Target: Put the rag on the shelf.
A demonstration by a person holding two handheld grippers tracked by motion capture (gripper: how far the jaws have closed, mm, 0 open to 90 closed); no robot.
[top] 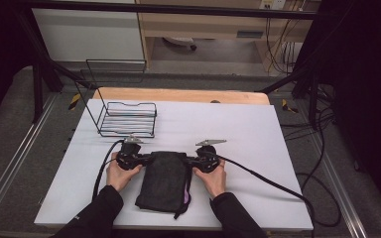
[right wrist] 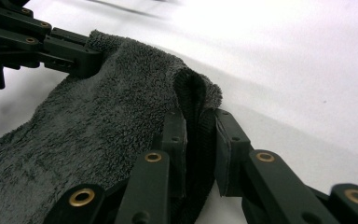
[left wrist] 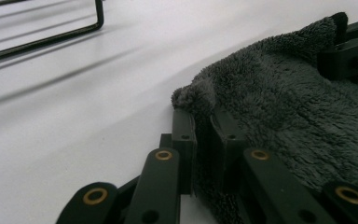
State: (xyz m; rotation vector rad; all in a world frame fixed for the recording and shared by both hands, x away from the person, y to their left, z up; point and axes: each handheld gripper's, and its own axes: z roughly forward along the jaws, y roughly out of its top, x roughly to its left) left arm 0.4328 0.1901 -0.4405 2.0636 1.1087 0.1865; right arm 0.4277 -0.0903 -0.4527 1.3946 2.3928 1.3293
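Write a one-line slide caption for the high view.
Both claws, left and right, pinch the far corners of a dark fleece cloth on the white table, wire rack behind.

A towel lies on the tabletop at the lower middle of the frame. The left tongs sit at its upper left corner, the right tongs at its upper right corner. A wire rack stands behind, toward the upper left.
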